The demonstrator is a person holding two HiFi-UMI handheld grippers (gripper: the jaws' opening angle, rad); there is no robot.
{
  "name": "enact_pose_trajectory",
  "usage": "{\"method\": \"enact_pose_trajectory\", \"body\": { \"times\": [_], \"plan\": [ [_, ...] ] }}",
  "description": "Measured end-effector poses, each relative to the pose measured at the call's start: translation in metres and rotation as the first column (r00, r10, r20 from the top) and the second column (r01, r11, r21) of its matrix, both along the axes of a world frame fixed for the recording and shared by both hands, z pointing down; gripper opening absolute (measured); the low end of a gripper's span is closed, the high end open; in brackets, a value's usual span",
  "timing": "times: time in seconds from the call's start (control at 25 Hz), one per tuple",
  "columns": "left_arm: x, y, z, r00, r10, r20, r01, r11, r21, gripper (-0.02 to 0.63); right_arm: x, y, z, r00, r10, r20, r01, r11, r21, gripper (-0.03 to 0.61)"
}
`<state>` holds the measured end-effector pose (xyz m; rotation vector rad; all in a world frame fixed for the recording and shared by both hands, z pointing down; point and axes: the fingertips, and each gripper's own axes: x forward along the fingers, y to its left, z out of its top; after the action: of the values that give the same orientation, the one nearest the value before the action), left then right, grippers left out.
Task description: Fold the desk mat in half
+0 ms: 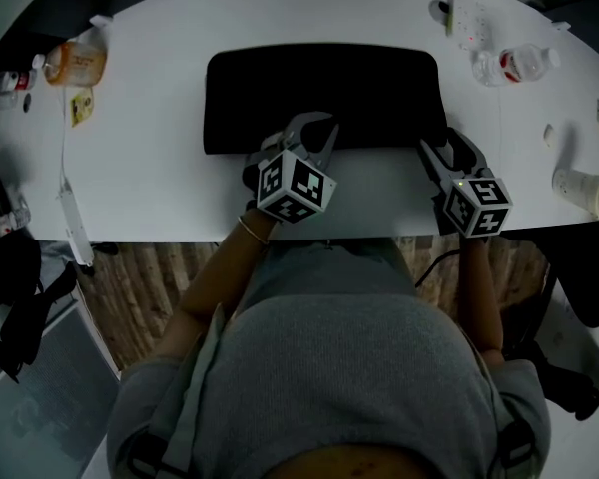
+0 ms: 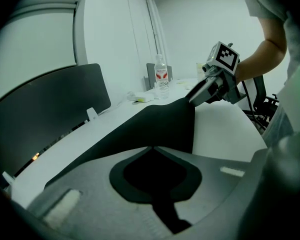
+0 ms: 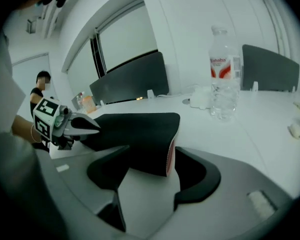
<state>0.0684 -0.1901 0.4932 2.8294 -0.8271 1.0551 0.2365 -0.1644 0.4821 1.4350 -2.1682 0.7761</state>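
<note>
A broad white tabletop (image 1: 160, 168) with a curved far edge fills most of the scene. On it, straight in front of the seated person, lies the desk mat (image 1: 319, 93): a plain black rectangle with rounded corners, its long side running left to right, flat over most of its area. Its near right corner is lifted off the tabletop and shows a thin reddish edge (image 3: 171, 156) underneath the black top.

The left hand-held gripper (image 1: 322, 130) sits at the mat's near edge, left of centre, with its jaws pinched together on that edge. The right hand-held gripper (image 1: 447, 148) is at the near right corner, jaws spread wide; the raised corner stands between them and neither pad presses on it.

Off to the right are a clear water bottle (image 1: 514, 65) and a paper cup (image 1: 584, 190), well apart from the mat. An orange bottle (image 1: 77, 63) stands at the far left.
</note>
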Motion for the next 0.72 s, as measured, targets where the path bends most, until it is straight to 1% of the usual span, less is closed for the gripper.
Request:
{"method": "enact_pose_trajectory", "body": {
  "times": [0.08, 0.16, 0.24, 0.28, 0.32, 0.36, 0.44, 0.56, 0.64, 0.72],
  "plan": [
    [0.0, 0.0, 0.0, 1.0, -0.001, -0.003, 0.001, 1.0, -0.002, 0.006, 0.005, 0.0, 0.007, 0.997, 0.038, 0.074, -0.036, 0.999, -0.021, 0.267],
    [0.0, 0.0, 0.0, 1.0, -0.002, -0.004, 0.002, 1.0, -0.004, 0.005, 0.009, 0.001, 0.009, 0.99, 0.063, 0.124, -0.059, 0.998, -0.034, 0.303],
    [0.0, 0.0, 0.001, 1.0, -0.002, -0.002, 0.002, 1.0, -0.004, 0.005, 0.007, 0.0, 0.008, 0.988, 0.047, 0.145, -0.042, 0.999, -0.035, 0.306],
    [0.0, 0.0, 0.001, 1.0, -0.004, -0.001, 0.004, 1.0, -0.004, 0.005, 0.003, -0.001, 0.007, 0.988, 0.025, 0.154, -0.02, 0.999, -0.034, 0.273],
    [0.0, -0.001, 0.001, 1.0, -0.006, -0.001, 0.006, 1.0, -0.005, 0.005, -0.001, -0.002, 0.006, 0.987, 0.002, 0.163, 0.003, 0.999, -0.032, 0.211],
    [0.0, -0.001, 0.002, 1.0, -0.01, -0.003, 0.01, 1.0, -0.007, 0.005, -0.004, -0.004, 0.004, 0.986, -0.016, 0.167, 0.02, 0.999, -0.025, 0.208],
    [-0.001, -0.001, 0.002, 1.0, -0.017, -0.011, 0.017, 1.0, -0.014, 0.004, -0.005, -0.006, -0.002, 0.987, -0.048, 0.156, 0.048, 0.999, 0.007, 0.204],
    [-0.002, -0.002, 0.002, 0.999, -0.026, -0.02, 0.026, 0.999, -0.022, 0.003, -0.009, -0.011, -0.016, 0.992, -0.098, 0.079, 0.091, 0.992, 0.093, 0.192],
    [-0.002, -0.002, 0.003, 0.999, -0.031, -0.02, 0.031, 0.999, -0.024, 0.003, -0.012, -0.013, -0.026, 0.993, -0.113, 0.045, 0.106, 0.984, 0.141, 0.184],
    [-0.003, -0.002, 0.003, 0.999, -0.034, -0.022, 0.033, 0.999, -0.025, 0.003, -0.014, -0.014, -0.036, 0.99, -0.136, 0.032, 0.128, 0.974, 0.185, 0.156]
  ]
}}
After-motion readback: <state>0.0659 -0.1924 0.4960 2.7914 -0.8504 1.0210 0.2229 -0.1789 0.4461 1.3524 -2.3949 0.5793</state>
